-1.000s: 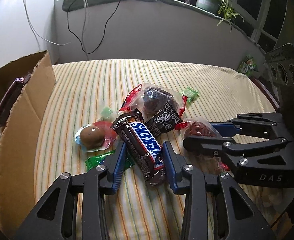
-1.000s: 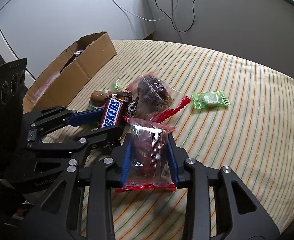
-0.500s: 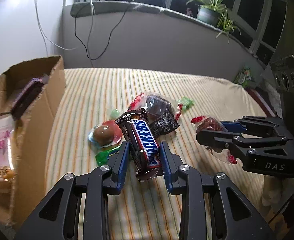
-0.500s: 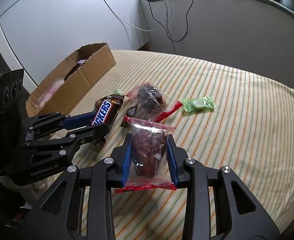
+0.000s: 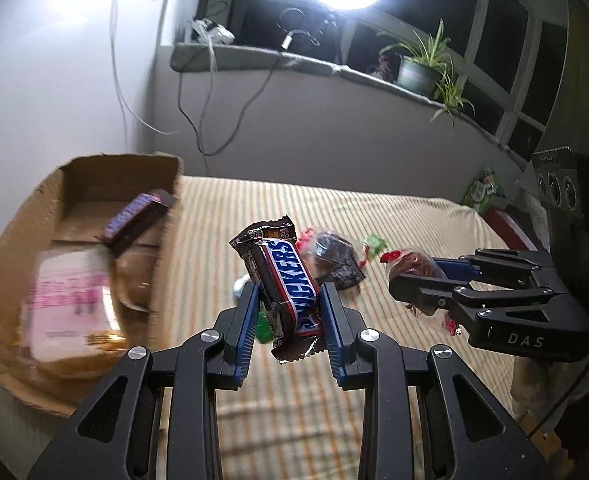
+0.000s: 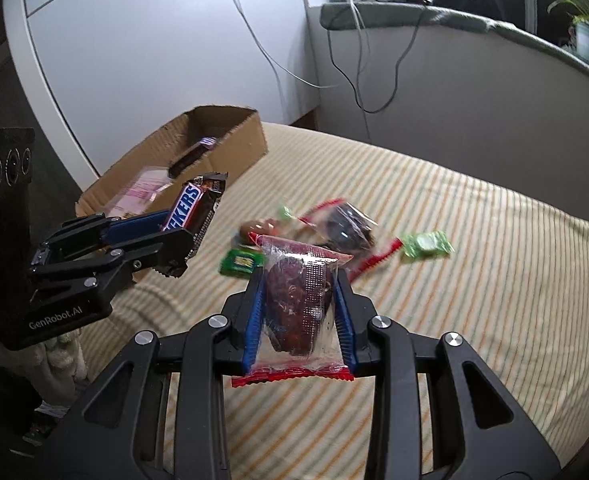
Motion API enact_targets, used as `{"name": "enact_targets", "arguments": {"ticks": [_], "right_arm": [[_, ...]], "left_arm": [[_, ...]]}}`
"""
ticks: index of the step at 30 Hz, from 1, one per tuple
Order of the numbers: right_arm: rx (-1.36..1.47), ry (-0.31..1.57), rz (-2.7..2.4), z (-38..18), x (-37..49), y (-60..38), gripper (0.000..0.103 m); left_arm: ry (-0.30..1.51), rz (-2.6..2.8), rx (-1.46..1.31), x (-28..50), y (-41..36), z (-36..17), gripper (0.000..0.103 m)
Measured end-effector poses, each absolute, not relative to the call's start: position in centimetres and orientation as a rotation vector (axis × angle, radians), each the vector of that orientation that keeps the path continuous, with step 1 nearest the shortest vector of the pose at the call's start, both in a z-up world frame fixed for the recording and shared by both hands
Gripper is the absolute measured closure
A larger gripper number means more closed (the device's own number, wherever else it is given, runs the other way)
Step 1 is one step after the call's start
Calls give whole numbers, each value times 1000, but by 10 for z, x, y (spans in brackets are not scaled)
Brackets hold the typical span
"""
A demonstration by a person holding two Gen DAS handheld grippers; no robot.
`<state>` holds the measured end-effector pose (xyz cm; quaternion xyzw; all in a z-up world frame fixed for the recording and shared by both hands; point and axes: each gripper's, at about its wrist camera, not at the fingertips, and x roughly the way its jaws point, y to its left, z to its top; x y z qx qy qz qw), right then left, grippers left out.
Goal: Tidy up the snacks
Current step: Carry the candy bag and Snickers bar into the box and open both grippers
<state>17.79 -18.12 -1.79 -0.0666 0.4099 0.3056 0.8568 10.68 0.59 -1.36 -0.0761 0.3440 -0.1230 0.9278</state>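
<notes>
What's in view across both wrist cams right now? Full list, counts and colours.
Snickers bar: 1, brown with blue lettering, held off the table.
Red-edged clear packet: 1, dark red snack inside, held off the table.
Cardboard box: 1, brown, left side of table, open.
Dark bar: 1, dark with purple, leaning in the box.
Pink packet: 1, blurred, in the box.
Clear packet with dark snack: 1, red edges, on the table.
Light green candy: 1, on the table.
Green packet: 1, on the table.
Brown round sweet: 1, on the table.
Striped tablecloth: 1, cream.
Potted plant: 1, green, on the sill.
Left gripper: shut on the Snickers bar.
Right gripper: shut on the red-edged clear packet.
</notes>
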Motion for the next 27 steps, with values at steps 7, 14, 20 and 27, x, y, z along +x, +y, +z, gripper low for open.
{"name": "enact_targets", "arguments": {"ticks": [7,14,20,27], "right_arm": [[-162,834,677,-7,174,-148,70],[-184,798,716,8,182,-111,70],[-214,783,749,12,196,-74,70],[-233,781,769,11,212,-41,70]], "left_arm": [[661,-192,-161,97,41,0,74],[640,-133,-180,91,75,4,74],[636,-102,-192,90,97,3,74],[635,-81,-194,89,115,2,74]]}}
